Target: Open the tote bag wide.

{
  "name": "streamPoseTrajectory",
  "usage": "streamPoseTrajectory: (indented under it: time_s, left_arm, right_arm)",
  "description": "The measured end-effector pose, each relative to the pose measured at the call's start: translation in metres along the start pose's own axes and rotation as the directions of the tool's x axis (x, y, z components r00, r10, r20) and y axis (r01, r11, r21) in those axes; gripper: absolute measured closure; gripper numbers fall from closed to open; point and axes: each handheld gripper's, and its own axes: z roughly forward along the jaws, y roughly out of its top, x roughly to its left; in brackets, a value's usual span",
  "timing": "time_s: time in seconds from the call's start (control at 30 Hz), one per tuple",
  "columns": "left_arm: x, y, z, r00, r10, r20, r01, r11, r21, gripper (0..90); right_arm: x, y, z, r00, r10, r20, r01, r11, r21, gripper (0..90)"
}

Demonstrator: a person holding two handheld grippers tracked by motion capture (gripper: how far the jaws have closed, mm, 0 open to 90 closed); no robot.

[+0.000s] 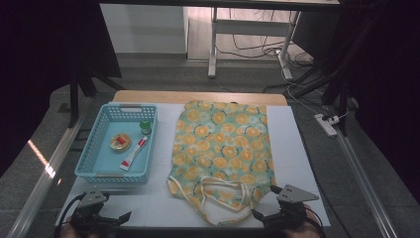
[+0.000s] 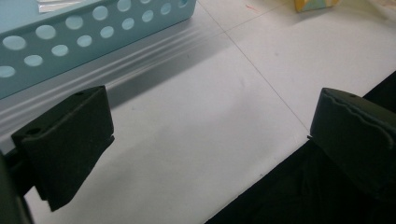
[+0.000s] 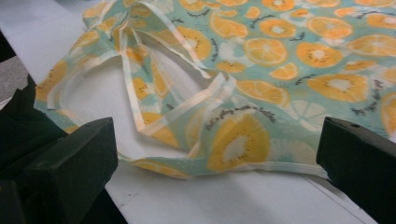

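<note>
Two hand-held grippers sit at the near edge of the desk point(image 1: 302, 148), both with jaws spread apart and nothing between them. The left hand-held gripper point(image 1: 111, 218) rests just in front of the blue basket point(image 1: 94, 148); the left gripper view shows bare desk surface between its jaws and the basket's perforated wall beyond. The right hand-held gripper point(image 1: 262, 214) points at the near right corner of the fruit-print bag point(image 1: 223, 144), close to it but not touching.

The bag lies flat on the desk just right of the basket, its mouth and pale handles point(image 1: 225, 196) toward the person. The right gripper view shows the handles point(image 3: 140, 102) loosely looped over the fabric.

Step in hand, as judged: the approach, before any grasp. The basket holds a red-and-white tube point(image 1: 133, 153), a round yellow item point(image 1: 120, 142) and a small green-capped item point(image 1: 145, 127), which suggests packing these into the bag.

Next move, as judged: advance the right hand-held gripper onto a handle or the mouth hem and close on a single layer, so the opening can be lifted.

Writing: small dark cursive script is printed among the fruit slices point(image 3: 238, 119); it is too small and blurred to read. No brand is legible on the basket items.
</note>
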Motion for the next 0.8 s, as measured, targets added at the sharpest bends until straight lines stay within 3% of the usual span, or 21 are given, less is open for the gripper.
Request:
streamPoseTrajectory:
  time_s: [0.17,0.43,0.63,0.8]
  left_arm:
    - [0.000,0.000,0.000,1.0000,0.002,0.001,-0.002,1.0000,0.000,0.0]
    - [0.000,0.000,0.000,1.0000,0.000,0.003,0.000,1.0000,0.002,0.0]
    - [0.001,0.000,0.000,1.0000,-0.001,0.008,0.001,1.0000,0.003,0.0]
    - [0.001,0.000,0.001,1.0000,-0.002,0.009,0.002,1.0000,0.004,0.0]
  right_arm:
    - [0.003,0.002,0.004,0.9994,0.013,-0.032,-0.013,1.000,0.007,0.0]
    - [0.015,0.007,0.013,0.9983,-0.014,-0.057,0.016,0.999,0.030,0.0]
    - [0.031,0.013,0.023,0.9901,-0.024,-0.138,0.030,0.999,0.044,0.0]
    - [0.044,0.015,0.035,0.9800,-0.059,-0.190,0.076,0.994,0.080,0.0]
